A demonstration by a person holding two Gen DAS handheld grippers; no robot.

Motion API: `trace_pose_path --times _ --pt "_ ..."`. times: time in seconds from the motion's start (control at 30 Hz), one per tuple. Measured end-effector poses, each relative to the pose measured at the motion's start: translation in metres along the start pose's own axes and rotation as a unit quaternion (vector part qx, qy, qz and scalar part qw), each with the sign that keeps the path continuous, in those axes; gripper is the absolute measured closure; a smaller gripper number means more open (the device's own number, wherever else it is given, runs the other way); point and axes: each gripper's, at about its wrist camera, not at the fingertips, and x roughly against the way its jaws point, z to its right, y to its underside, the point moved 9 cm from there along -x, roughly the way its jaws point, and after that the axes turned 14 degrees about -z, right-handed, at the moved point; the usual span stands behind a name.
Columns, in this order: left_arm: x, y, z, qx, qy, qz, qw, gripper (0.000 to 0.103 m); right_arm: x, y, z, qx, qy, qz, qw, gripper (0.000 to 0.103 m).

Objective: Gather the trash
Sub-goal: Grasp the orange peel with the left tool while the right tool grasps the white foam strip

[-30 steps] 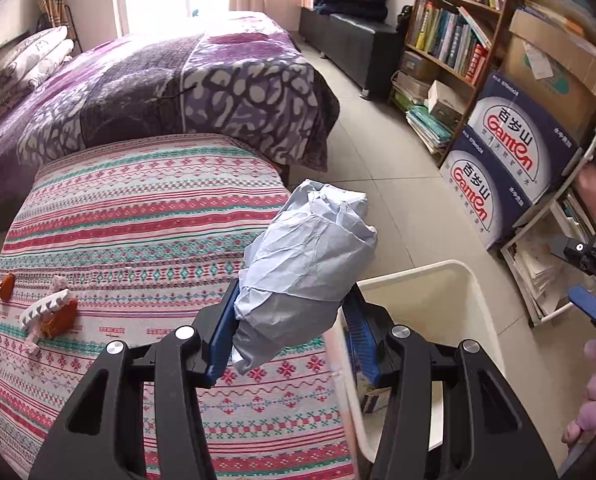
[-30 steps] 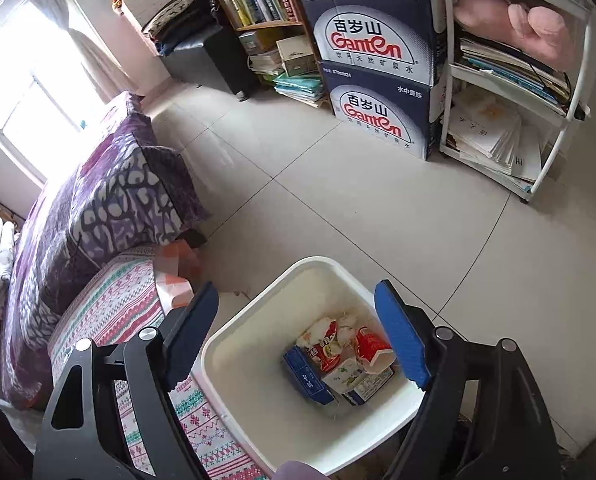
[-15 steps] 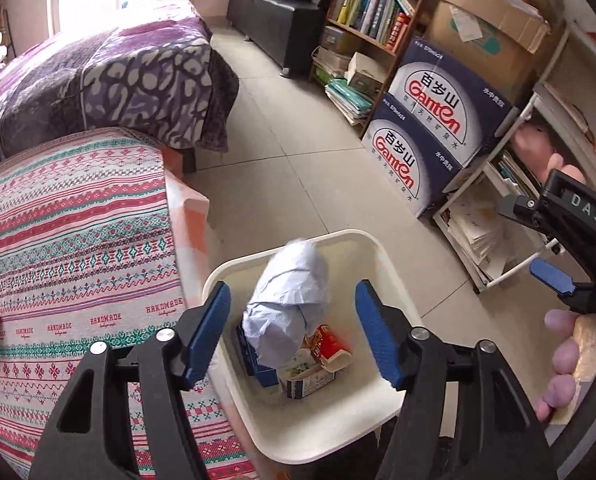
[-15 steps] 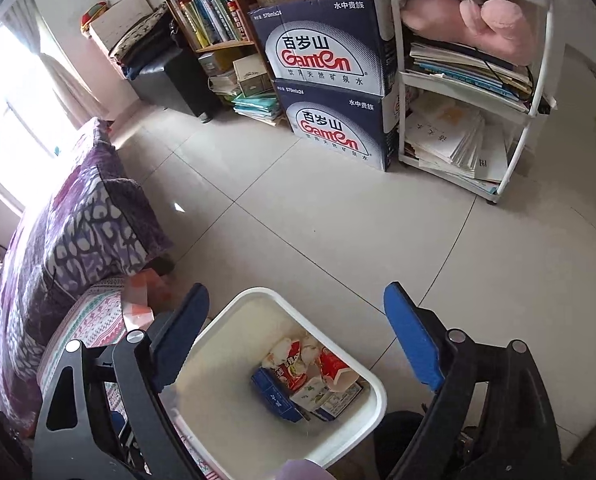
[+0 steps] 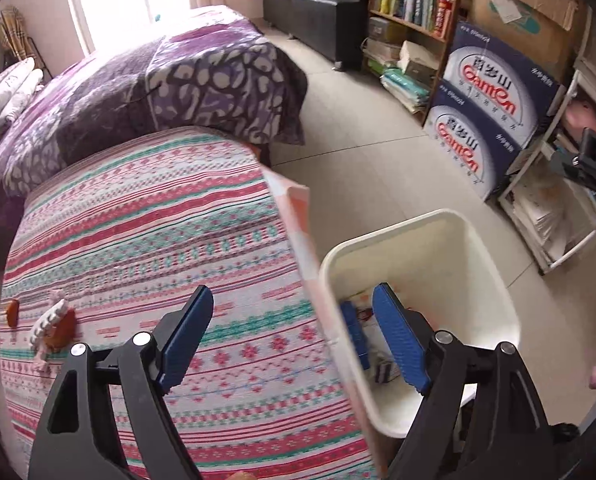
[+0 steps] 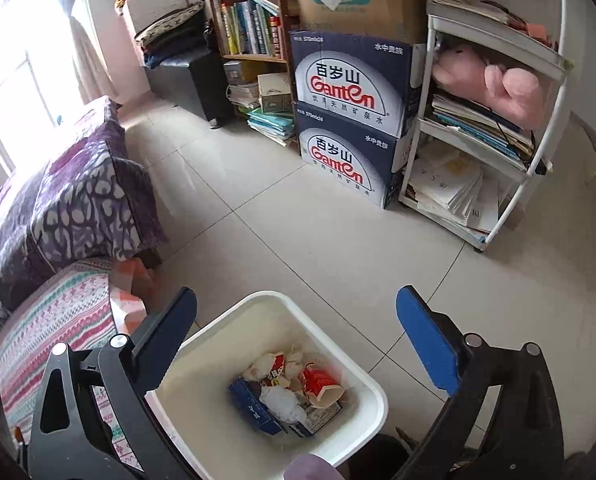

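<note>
Striped cloth in pink, red and teal (image 5: pixel 146 240) is covering the rounded table that is filling the left and centre of the left wrist view. At its far left edge, small orange and white scraps (image 5: pixel 54 326) are lying on the cloth. The left gripper (image 5: pixel 294 316) is hanging at the lower centre of that view, its blue-padded jaws spreading wider with nothing between them; one pad is hovering over the cloth, the other over the bin's mouth. Just right of the table, touching its draped edge, the white square plastic trash bin (image 5: pixel 458 224) is standing on the pale tiled floor (image 5: pixel 362 168). At the far right edge, the other tool and a person's fingers are showing.

In the right wrist view, the purple patterned bedspread (image 6: pixel 78 200) is lying at the left. The right gripper (image 6: pixel 298 312) is hovering at the lower centre, its jaws opening wide and holding nothing, framing the bin. Inside it, the crumpled pale grey paper ball (image 6: pixel 282 402) is resting on a blue carton (image 6: pixel 250 404) and a red wrapper (image 6: pixel 318 380). At the upper right, two navy cardboard boxes (image 6: pixel 350 120) are standing stacked beside a white wire shelf (image 6: pixel 498 128).
</note>
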Motion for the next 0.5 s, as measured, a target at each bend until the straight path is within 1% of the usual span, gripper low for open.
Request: trace_pose_path --times 0.17,0.23,0.33,0.4,0.5 --pt "-0.027 0.023 -0.065 0.013 -0.055 -0.059 0.9967 0.023 -0.007 0.02 -0.042 0.038 -0.019 -0.031 0.999 0.007" --pt "-0.037 0.033 -0.094 0.012 -0.084 -0.081 0.9931 0.023 -0.01 0.029 -0.058 0.053 -0.025 -0.044 0.997 0.007" --pt "-0.045 0.045 -0.141 0.027 -0.123 -0.098 0.9871 0.023 -0.015 0.043 -0.083 0.076 -0.035 -0.065 0.994 0.007" --pt "-0.047 0.051 -0.176 0.052 -0.13 -0.106 0.9845 0.023 -0.018 0.052 -0.095 0.086 -0.041 -0.078 0.992 0.007" --pt "-0.044 0.058 -0.231 0.102 -0.135 -0.107 0.9798 0.023 -0.023 0.064 -0.113 0.097 -0.048 -0.095 0.99 0.007"
